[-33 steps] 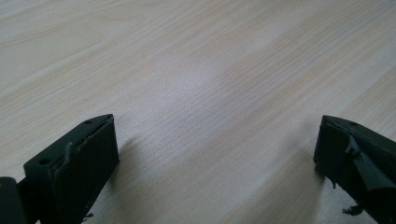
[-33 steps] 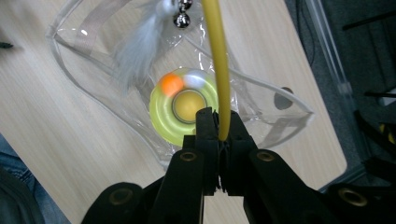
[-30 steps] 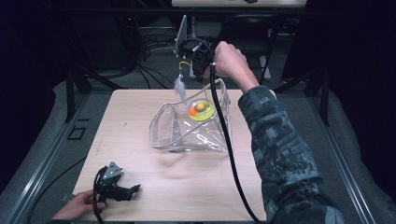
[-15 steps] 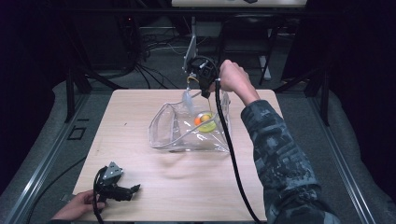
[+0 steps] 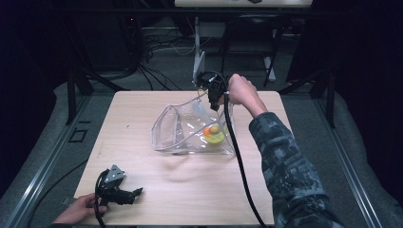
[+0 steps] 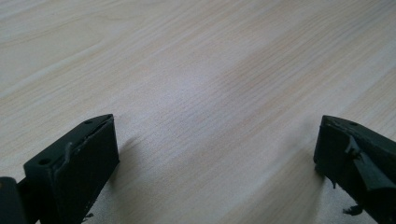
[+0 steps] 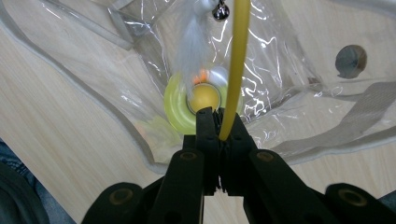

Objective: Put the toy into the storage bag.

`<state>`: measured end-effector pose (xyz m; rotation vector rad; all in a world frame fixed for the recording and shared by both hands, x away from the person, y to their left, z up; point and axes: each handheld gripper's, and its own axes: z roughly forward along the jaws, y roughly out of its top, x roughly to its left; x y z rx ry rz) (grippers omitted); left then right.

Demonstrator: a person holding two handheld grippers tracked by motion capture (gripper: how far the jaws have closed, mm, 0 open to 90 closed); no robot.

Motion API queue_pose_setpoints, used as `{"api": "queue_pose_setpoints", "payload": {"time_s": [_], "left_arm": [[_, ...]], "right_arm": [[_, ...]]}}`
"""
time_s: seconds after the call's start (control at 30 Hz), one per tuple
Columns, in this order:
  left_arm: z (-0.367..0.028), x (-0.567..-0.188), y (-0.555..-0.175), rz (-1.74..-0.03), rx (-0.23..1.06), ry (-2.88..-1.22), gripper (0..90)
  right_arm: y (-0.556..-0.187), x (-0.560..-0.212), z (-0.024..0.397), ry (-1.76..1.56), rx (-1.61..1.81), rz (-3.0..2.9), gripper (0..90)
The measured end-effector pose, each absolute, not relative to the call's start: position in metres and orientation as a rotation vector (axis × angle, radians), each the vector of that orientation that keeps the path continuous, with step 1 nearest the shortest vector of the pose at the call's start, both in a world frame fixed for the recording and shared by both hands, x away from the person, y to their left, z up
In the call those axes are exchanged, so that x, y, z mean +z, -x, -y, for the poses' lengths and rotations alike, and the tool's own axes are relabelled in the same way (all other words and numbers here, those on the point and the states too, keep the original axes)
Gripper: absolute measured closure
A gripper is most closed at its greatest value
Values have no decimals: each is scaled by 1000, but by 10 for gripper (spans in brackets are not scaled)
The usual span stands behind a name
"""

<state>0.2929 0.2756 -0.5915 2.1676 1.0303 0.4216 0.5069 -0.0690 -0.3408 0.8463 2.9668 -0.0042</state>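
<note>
On my high view, a clear plastic pouch [image 5: 190,130] lies crumpled just above the middle of the frame on the pale wood-grain table [image 5: 142,118]. It is glossy and wrinkled with a thicker welted edge, and its far corner is drawn up toward the upper middle. Inside it, right of centre, sits a lime-yellow ring toy [image 5: 215,137] with a small orange-yellow ball on it.

In my right gripper view the jaws of the right gripper [image 7: 218,122] are pressed together on a thin yellow rod [image 7: 237,60] that runs straight to the top edge of the frame. Beside the rod at the top hang a white feathery tuft [image 7: 194,42] and a small shiny metal bell [image 7: 220,11]. Behind them, through the film, the ring toy [image 7: 176,103] looks smooth and round around its matte yellow ball. A grey woven strap [image 7: 369,100] and a round grey snap [image 7: 350,60] show at the right of that frame.

Against the earlier frames, my right gripper [image 5: 212,91] has come down from above the table's far edge to just over the pouch's raised corner, and the pouch has sunk flatter, the toy sliding lower in it.

The left gripper [image 5: 124,194] rests in the lower left of the high view, where it was. In its own view the two blocky black jaws stand wide apart, with only bare wood grain between them.
</note>
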Motion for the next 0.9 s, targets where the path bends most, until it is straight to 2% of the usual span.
{"api": "queue_pose_setpoints", "payload": {"time_s": [0.1,0.4,0.83,0.9], "left_arm": [[-276,-592,-293,-1029,423,-2168,0],[-275,-592,-293,-1030,426,-2163,0],[-275,-592,-293,-1030,425,-2164,0],[-276,-591,-293,-1030,422,-2167,0]], "right_arm": [[-505,-353,72,-867,103,-2939,878],[-502,-370,69,-868,33,-2955,875],[-504,-376,71,-886,-2,-2961,871],[-504,-376,71,-887,1,-2961,840]]}}
